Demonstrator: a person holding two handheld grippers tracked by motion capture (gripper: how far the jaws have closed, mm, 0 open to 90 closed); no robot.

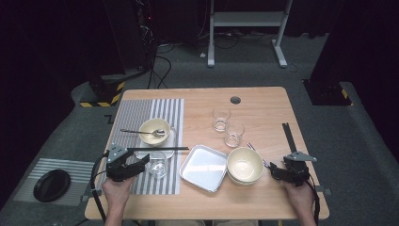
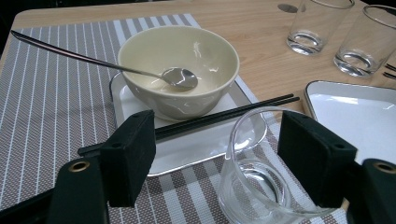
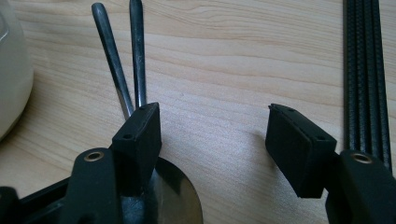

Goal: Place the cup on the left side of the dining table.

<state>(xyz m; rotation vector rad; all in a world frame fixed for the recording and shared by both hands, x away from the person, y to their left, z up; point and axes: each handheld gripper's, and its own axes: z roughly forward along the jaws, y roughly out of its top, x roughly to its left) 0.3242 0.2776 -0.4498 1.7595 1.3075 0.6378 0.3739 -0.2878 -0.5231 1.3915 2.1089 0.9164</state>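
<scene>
My left gripper stands open at the front left, on the striped placemat. A clear glass sits between its jaws, close against the right one and apart from the left one. Just behind lie black chopsticks across a small white tray. On that tray is a cream bowl with a spoon in it. My right gripper is open low over the table at the front right. Two metal handles lie by its left jaw.
A white tray lies in the middle front, with stacked cream bowls to its right. Two empty glasses stand farther back. A black strip runs along the right edge.
</scene>
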